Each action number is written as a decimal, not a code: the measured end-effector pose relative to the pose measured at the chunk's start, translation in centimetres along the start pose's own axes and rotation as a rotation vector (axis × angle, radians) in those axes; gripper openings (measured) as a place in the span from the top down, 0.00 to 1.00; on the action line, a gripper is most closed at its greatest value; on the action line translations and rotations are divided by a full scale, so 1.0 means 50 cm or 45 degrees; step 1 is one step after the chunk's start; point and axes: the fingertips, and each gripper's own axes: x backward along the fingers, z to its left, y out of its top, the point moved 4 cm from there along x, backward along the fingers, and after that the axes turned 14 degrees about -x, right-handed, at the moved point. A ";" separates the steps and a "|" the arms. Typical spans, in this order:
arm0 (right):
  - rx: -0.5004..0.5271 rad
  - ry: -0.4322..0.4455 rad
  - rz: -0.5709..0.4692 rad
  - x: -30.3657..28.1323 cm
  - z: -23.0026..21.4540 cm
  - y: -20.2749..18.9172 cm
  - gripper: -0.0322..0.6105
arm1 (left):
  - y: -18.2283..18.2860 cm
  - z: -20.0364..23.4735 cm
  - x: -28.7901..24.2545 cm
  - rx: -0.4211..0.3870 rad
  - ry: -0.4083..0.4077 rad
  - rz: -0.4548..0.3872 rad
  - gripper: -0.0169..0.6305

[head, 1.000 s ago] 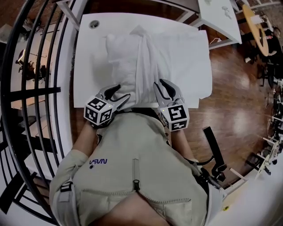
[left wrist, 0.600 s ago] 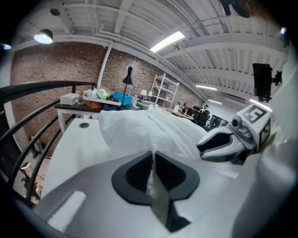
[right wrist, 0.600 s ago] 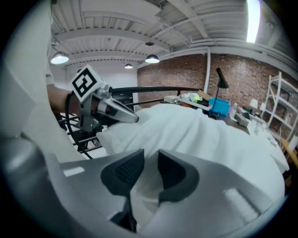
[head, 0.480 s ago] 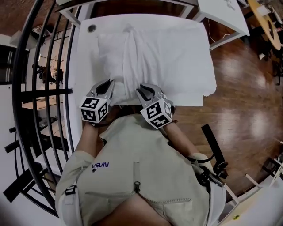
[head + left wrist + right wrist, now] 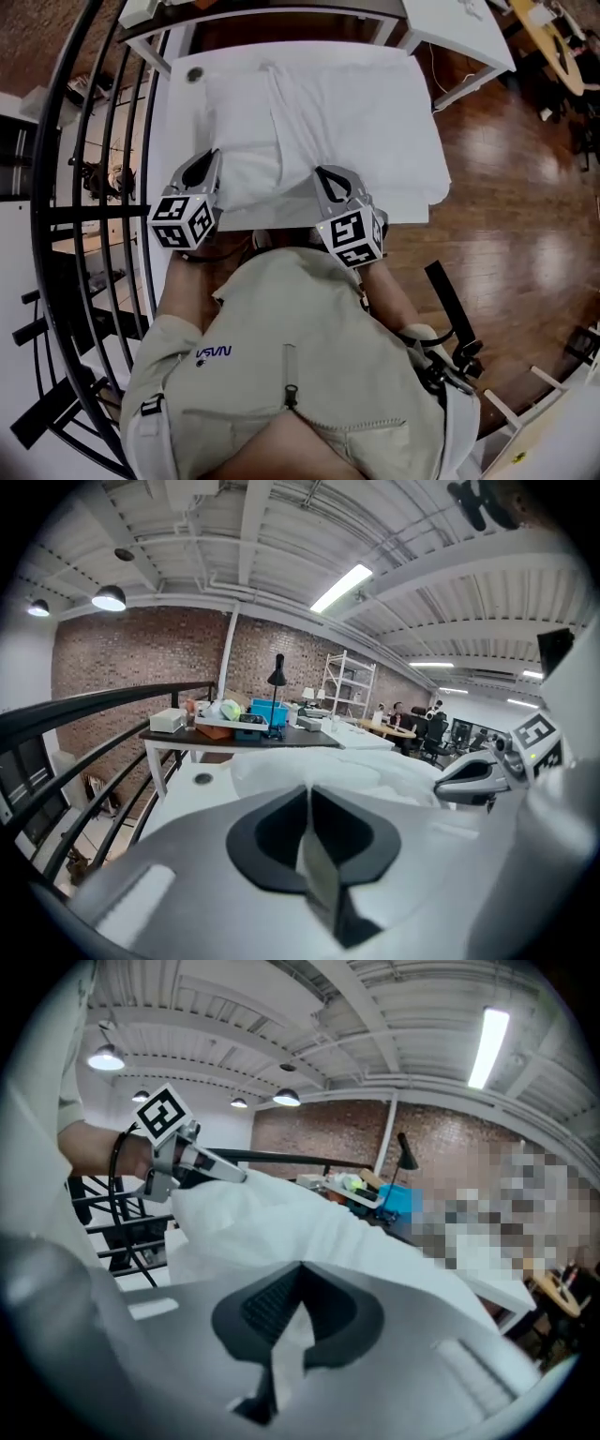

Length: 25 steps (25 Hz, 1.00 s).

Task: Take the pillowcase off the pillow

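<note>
The left gripper (image 5: 204,167) and the right gripper (image 5: 330,180), whose jaws have just closed, each pinch the pillowcase (image 5: 356,112) at its lower edge at mid-frame, while the pillow (image 5: 239,122) runs lengthwise from them toward the frame's top, nearer the left gripper.

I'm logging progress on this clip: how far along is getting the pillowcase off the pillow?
Done: both tongs are at the near edge of the pillowcase. In hand: the left tongs are shut on a fold of it, and the right tongs have just closed on another. Left: the whole pull-off; the case still lies bulging on the table, with no bare pillow showing.
</note>
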 end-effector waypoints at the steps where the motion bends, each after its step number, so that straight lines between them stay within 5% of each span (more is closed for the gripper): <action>1: -0.008 -0.049 0.001 0.008 -0.016 -0.001 0.94 | 0.010 0.014 0.000 -0.006 -0.001 -0.018 0.94; 7: -0.055 -0.227 0.086 0.028 -0.040 -0.044 0.94 | -0.015 0.044 -0.005 -0.009 -0.057 -0.015 0.95; 15: -0.140 -0.063 0.199 -0.041 0.031 -0.122 0.94 | -0.131 0.002 -0.017 0.039 -0.190 0.085 0.91; 20: -0.351 0.065 0.083 -0.027 0.042 -0.111 0.78 | -0.128 -0.025 0.046 0.058 -0.311 0.037 0.71; 25: -0.553 0.148 0.062 0.008 0.074 -0.120 0.77 | -0.191 -0.093 0.078 0.107 -0.467 0.143 0.42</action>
